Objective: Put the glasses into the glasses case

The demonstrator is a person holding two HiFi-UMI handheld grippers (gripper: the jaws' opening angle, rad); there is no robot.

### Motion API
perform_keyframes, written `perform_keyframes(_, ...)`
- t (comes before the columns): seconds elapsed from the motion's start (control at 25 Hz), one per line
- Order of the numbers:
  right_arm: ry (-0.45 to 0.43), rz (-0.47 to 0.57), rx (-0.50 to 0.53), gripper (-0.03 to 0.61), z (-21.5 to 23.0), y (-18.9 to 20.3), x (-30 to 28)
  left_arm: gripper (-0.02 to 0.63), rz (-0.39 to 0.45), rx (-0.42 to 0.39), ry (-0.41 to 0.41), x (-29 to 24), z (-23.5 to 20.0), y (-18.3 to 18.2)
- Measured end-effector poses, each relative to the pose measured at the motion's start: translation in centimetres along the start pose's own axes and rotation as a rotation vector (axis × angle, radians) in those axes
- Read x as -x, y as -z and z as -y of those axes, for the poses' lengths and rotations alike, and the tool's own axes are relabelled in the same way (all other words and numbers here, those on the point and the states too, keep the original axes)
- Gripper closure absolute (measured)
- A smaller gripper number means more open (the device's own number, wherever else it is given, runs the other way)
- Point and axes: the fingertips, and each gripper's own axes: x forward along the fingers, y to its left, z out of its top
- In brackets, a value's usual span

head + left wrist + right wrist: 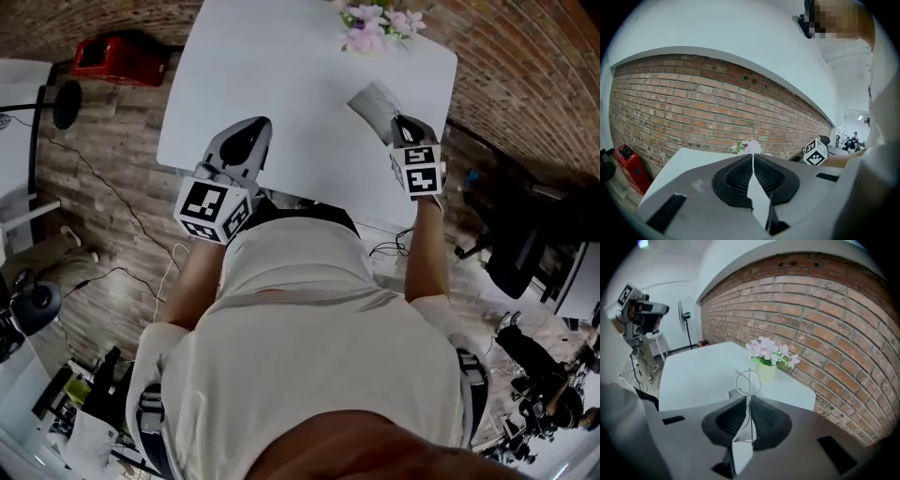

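Right gripper view: right gripper [748, 398] jaws grasp the glasses [749, 382], just before the flowers [768, 350]; left gripper [753, 155] jaws clenched, empty.

Left gripper [753, 157] jaws together, empty; right gripper [748, 400] jaws pinching glasses [749, 379]; both arms forward.

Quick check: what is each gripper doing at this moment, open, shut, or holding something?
Left gripper: shut, with nothing between its jaws.
Right gripper: shut on the thin silver wire-framed glasses.
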Motion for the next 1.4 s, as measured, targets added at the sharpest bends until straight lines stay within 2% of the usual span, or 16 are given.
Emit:
perform_keyframes(0.32, -0.065, -0.125, 0.103, 0.497, -1.4, 2.8, -5.2, 0.595, 0.001, 0.028, -0.061, 1.2, -0.5, 0.6)
perform_keyframes(0.68, -0.076, -0.175, 0.157, 0.492, -2.4, 4.6, -8.3, 0.595, 0.001, 0.029, -0.091, 2.0, -1.1, 0.2)
perform_keyframes(0.76, -0.092, -0.196, 0.154, 0.475, -2.7, 5.1, -8.7, 0.595, 0.000, 0.029, -0.088, 2.0, -1.1, 0.3)
perform_keyframes(0.84, -0.099, -0.210, 0.159, 0.426, -2.8, 5.4, -9.1, 0.595, -0.002, 0.027, -0.082, 2.0, -1.1, 0.3)
perform_keyframes(0.92, -0.090, -0.203, 0.149, 0.419, -2.6, 4.9, -8.7, 0.595, -0.001, 0.025, -0.078, 2.0, -1.1, 0.2)
perform_keyframes(1.12, -0.039, -0.042, 0.040, 0.433, -1.1, 0.6, -4.7, 0.595, 0.008, 0.019, -0.054, 1.3, -0.7, 0.0)
perform_keyframes(1.4, 0.036, 0.309, -0.111, 0.487, 2.1, -7.3, 4.8, 0.595, 0.038, -0.004, 0.018, -0.4, 1.3, -1.3)
